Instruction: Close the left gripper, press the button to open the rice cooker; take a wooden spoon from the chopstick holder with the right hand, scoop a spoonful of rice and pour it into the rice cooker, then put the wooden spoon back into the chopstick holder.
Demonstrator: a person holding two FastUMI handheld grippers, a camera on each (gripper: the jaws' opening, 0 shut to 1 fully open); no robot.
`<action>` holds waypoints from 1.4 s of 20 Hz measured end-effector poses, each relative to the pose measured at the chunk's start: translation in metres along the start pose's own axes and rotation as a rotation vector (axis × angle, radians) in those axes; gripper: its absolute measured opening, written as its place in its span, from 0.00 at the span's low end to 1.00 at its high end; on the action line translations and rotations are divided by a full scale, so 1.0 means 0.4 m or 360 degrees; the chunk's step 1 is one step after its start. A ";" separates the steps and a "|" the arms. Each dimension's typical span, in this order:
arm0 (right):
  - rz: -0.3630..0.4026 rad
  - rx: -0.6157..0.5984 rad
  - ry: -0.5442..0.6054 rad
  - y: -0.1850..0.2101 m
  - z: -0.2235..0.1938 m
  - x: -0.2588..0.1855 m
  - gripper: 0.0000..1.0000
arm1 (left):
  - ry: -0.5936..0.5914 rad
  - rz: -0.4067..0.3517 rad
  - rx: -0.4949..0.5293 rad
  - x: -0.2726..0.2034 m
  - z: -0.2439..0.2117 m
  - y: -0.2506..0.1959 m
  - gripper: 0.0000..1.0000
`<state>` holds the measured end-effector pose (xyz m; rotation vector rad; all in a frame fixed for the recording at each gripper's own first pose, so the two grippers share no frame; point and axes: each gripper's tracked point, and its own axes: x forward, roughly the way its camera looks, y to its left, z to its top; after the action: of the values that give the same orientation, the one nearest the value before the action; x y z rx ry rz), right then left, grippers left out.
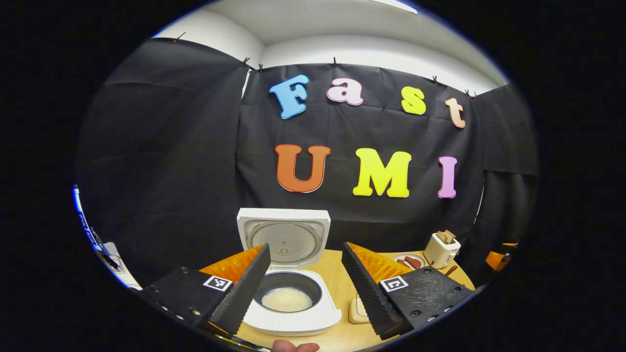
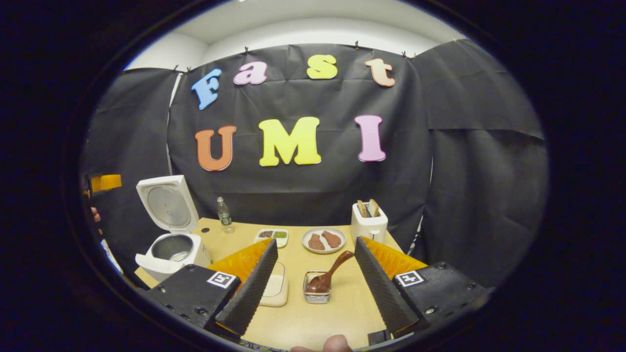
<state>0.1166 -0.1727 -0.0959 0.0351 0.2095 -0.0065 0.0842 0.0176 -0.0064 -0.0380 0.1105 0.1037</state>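
The white rice cooker (image 1: 293, 320) stands just ahead with its lid (image 1: 283, 237) raised and white rice in its dark pot (image 1: 287, 298). My left gripper (image 1: 305, 247) is open above it, one finger on each side of the pot, touching nothing. In the right gripper view the cooker (image 2: 171, 252) sits at the table's left end. A brown wooden spoon (image 2: 330, 271) leans bowl-down in a small clear holder (image 2: 316, 293) at mid-table. My right gripper (image 2: 316, 249) hangs open and empty just short of the holder.
A shallow beige dish (image 2: 276, 288) lies left of the holder. Farther back are a water bottle (image 2: 224, 212), a small divided tray (image 2: 272, 236), a plate of brown food (image 2: 324, 239) and a toaster (image 2: 369, 222). The wooden table (image 2: 318, 318) reaches the black cloth wall.
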 end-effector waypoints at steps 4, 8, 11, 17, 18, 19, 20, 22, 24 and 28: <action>0.0041 0.0044 0.0067 -0.038 -0.086 0.102 1.00 | -0.0030 0.0060 -0.0055 -0.041 0.006 -0.027 0.94; 0.0073 0.0077 0.0189 -0.079 -0.191 0.220 1.00 | 0.0012 0.0103 -0.0083 -0.055 -0.024 -0.068 0.94; 0.0105 0.0146 0.0316 -0.110 -0.280 0.313 1.00 | 0.0042 0.0124 -0.0070 -0.064 -0.037 -0.097 0.94; 0.0184 0.0280 0.0530 -0.132 -0.412 0.472 0.90 | 0.0108 0.0181 -0.0024 -0.059 -0.069 -0.129 0.94; 0.0192 0.0303 0.0552 -0.134 -0.428 0.493 0.88 | 0.0126 0.0186 -0.0021 -0.058 -0.077 -0.134 0.94; 0.0199 0.0314 0.0571 -0.136 -0.441 0.515 0.84 | 0.0144 0.0189 -0.0021 -0.055 -0.085 -0.137 0.94; 0.0200 0.0326 0.0585 -0.138 -0.450 0.533 0.83 | 0.0159 0.0192 -0.0026 -0.054 -0.090 -0.139 0.94; 0.0211 0.0362 0.0627 -0.138 -0.468 0.562 0.77 | 0.0182 0.0209 -0.0025 -0.054 -0.102 -0.136 0.94; 0.0248 0.0406 0.0648 -0.122 -0.469 0.573 0.63 | 0.0193 0.0202 -0.0011 -0.049 -0.111 -0.141 0.94; 0.0240 0.0466 0.0643 -0.124 -0.455 0.569 0.44 | 0.0198 0.0175 -0.0007 -0.040 -0.116 -0.142 0.94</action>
<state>0.3007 -0.2163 -0.3230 0.3456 0.6082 0.1216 0.0694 -0.0424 -0.0490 -0.0428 0.2368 0.2113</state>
